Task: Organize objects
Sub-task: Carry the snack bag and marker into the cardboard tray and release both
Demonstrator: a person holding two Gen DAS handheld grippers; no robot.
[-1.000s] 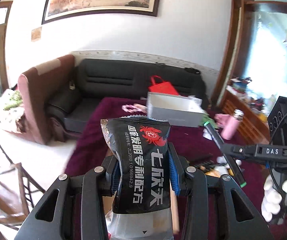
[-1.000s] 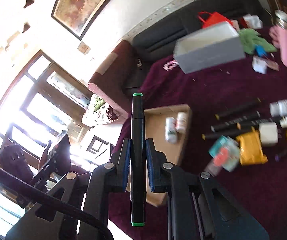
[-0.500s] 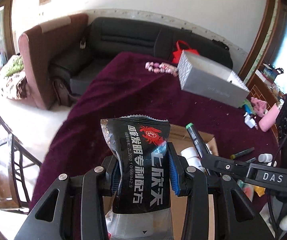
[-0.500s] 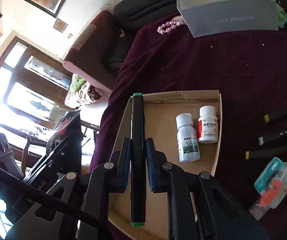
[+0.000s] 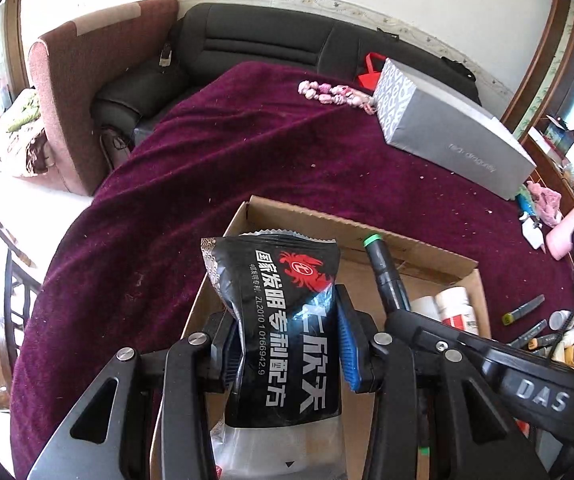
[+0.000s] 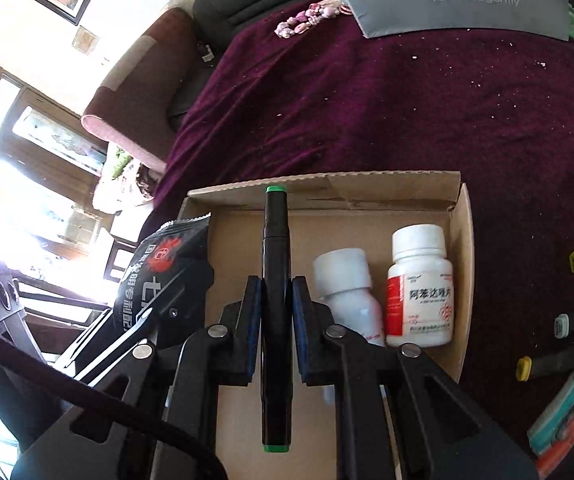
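Left gripper (image 5: 287, 344) pinches a black packet (image 5: 287, 320), right gripper (image 6: 277, 312) clamps a green-capped marker (image 6: 275, 280) (two pill bottles (image 6: 383, 288) beside it) over the cardboard box (image 6: 461, 280)

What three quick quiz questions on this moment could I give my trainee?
1. True or false: the right claw is shut on a green-capped marker.
2. What does the left claw hold?
3. How many white bottles lie in the cardboard box: A one, B two, C four?

Key: 1 true. 2 a black snack packet. 3 B.
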